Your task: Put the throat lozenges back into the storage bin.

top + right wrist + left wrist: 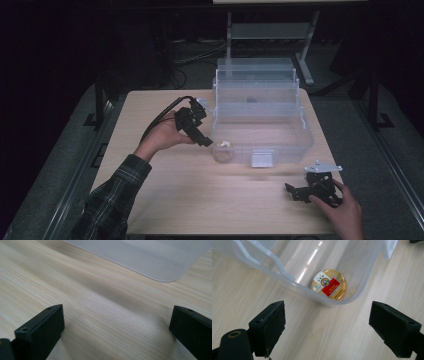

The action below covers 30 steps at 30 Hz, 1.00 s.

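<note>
The storage box [260, 132] is clear, colourless plastic. In its near-left corner lies a round tin [329, 285], gold-orange with a red label and a small white emblem. Both grippers' jaws are matt black. The table [200, 195] is pale wood grain; the sleeve [112, 200] is dark plaid.

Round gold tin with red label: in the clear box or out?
In. The round gold tin lies flat behind the wall of the clear plastic box, in its corner.
</note>
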Each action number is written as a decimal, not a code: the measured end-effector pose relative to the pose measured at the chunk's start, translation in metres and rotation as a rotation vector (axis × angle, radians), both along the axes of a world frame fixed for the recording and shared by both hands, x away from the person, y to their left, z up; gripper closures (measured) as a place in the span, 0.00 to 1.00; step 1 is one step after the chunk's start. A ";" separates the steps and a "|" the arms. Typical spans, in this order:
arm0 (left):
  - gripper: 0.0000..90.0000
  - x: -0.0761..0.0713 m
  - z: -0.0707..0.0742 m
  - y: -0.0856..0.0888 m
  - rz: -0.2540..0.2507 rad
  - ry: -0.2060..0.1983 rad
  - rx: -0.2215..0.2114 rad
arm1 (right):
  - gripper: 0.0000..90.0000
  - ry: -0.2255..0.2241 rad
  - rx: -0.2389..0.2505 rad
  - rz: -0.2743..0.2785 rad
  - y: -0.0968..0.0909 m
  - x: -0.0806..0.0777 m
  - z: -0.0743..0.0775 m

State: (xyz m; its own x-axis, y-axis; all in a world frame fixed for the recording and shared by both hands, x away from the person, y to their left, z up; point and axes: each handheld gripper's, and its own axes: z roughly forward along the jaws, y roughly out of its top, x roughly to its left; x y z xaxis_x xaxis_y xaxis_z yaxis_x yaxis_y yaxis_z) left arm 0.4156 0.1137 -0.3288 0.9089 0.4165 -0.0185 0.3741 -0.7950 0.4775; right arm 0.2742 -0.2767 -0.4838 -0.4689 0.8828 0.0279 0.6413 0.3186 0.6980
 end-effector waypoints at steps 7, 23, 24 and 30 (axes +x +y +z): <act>0.14 -0.009 -0.004 0.017 0.035 -0.004 -0.015 | 0.00 0.000 0.000 0.000 0.000 0.000 0.000; 0.14 -0.032 -0.023 0.061 0.115 -0.030 -0.056 | 0.00 0.000 0.000 0.000 0.000 0.000 0.000; 0.14 -0.033 -0.025 0.065 0.120 -0.030 -0.061 | 0.00 -0.001 -0.001 0.000 0.000 0.000 0.000; 0.14 -0.044 -0.034 0.085 0.151 -0.044 -0.072 | 0.00 -0.001 -0.001 0.000 0.000 0.000 0.000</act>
State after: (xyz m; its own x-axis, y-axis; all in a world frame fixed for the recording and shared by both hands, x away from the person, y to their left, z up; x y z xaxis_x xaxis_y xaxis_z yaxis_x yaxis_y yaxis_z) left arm 0.3715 0.1989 -0.3626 0.8367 0.5475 -0.0145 0.4641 -0.6946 0.5496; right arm 0.2741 -0.2767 -0.4838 -0.4691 0.8828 0.0268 0.6407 0.3193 0.6982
